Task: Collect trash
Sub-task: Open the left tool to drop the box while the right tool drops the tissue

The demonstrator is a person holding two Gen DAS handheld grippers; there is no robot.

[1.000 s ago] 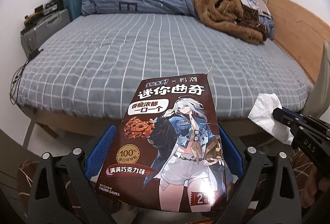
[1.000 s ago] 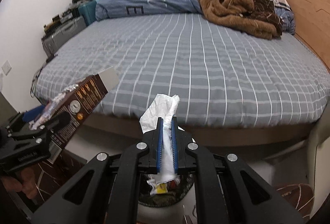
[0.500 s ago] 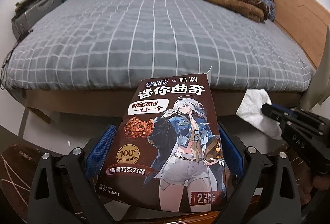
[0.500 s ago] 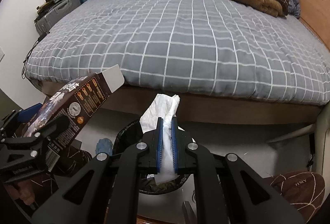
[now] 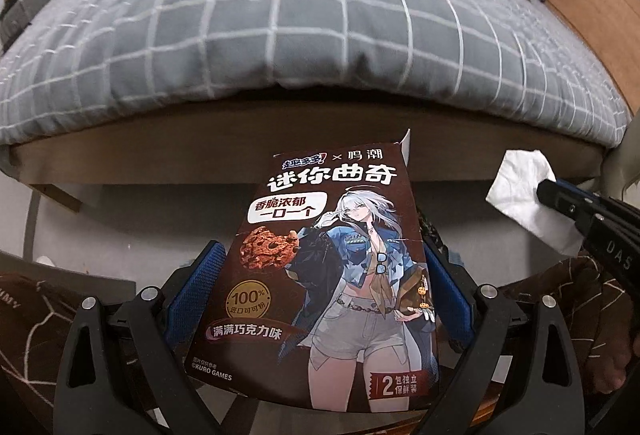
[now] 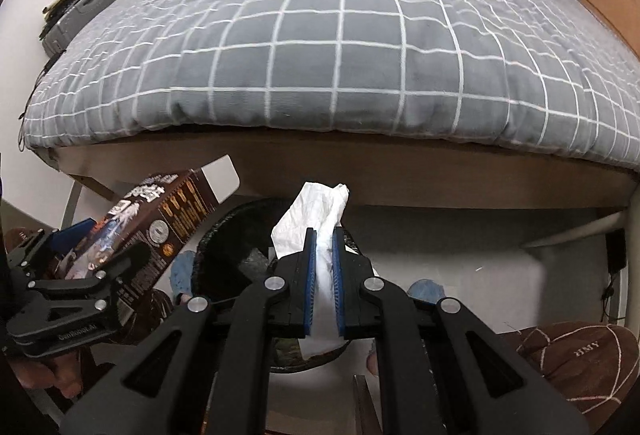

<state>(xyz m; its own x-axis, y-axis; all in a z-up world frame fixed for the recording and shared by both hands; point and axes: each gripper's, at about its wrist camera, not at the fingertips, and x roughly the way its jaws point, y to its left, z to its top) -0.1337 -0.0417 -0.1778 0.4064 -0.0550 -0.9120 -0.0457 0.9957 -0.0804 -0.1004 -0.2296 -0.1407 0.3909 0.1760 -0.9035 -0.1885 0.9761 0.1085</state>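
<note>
Left hand-held gripper [image 5: 320, 299]: blue pads clamped on the sides of a brown cardboard cookie box [image 5: 324, 275] printed with an anime figure, top flap open.
Right hand-held gripper [image 6: 322, 267]: clenched on a crumpled white paper tissue [image 6: 312, 219].
Bin: round black-lined trash bin [image 6: 224, 235] on the floor, directly under the tissue, the box just beside its rim.
Behind: bed with a grey checked sheet [image 6: 340, 55].

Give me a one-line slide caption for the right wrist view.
Right hand-held gripper pinches a tissue above the bin by the bed.
</note>
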